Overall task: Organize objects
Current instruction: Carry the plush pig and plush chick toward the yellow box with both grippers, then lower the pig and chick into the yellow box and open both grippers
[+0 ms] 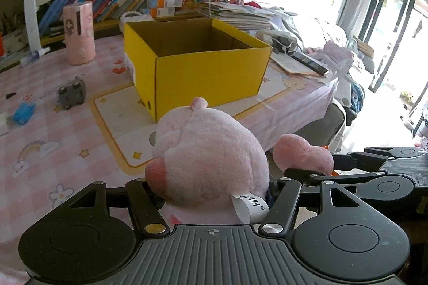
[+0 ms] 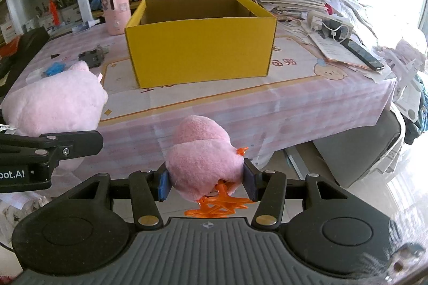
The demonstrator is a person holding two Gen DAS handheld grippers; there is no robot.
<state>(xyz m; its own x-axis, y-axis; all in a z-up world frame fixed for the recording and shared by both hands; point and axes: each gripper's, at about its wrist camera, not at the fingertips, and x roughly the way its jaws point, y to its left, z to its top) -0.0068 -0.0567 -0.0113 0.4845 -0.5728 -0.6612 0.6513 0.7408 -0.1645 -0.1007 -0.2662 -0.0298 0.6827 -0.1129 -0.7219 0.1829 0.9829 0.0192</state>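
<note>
The left gripper (image 1: 214,194) is clenched on a large pale pink plush toy (image 1: 211,151) with a round, fuzzy body. The toy has a darker pink patch at its lower left, a small nub on top, and a white fabric tag (image 1: 248,207) at its base with black letters that look like "HWJ" and a registered mark; I cannot read them for sure. In the right wrist view this same toy (image 2: 56,106) shows at the left, held above the near edge of the table.

The right gripper (image 2: 207,182) grasps a smaller pink plush piece (image 2: 203,156) between its two blue pads (image 2: 163,184). This piece is a deeper pink, has two rounded lobes, and an orange plastic star-shaped part (image 2: 222,204) sticks out under it. It is held in front of the table edge, not over the table. I cannot tell if the two plush parts are joined to each other.

An open yellow cardboard box (image 2: 200,49) stands on the table, which is covered by a pink checked tablecloth (image 1: 53,132) with rainbow and flower prints. The inside of the box that can be seen is brown. Both toys are near the box but outside it.

The black body of the other gripper at the left in the right wrist view bears white letters "bot.AI", cut by the picture edge. Red Chinese characters are printed on the cloth near the box, upside down from here.

Left of the box stand a pink cylinder with a cartoon figure (image 1: 79,33), a small grey toy car (image 1: 71,96) and a small blue object (image 1: 23,112).
</note>
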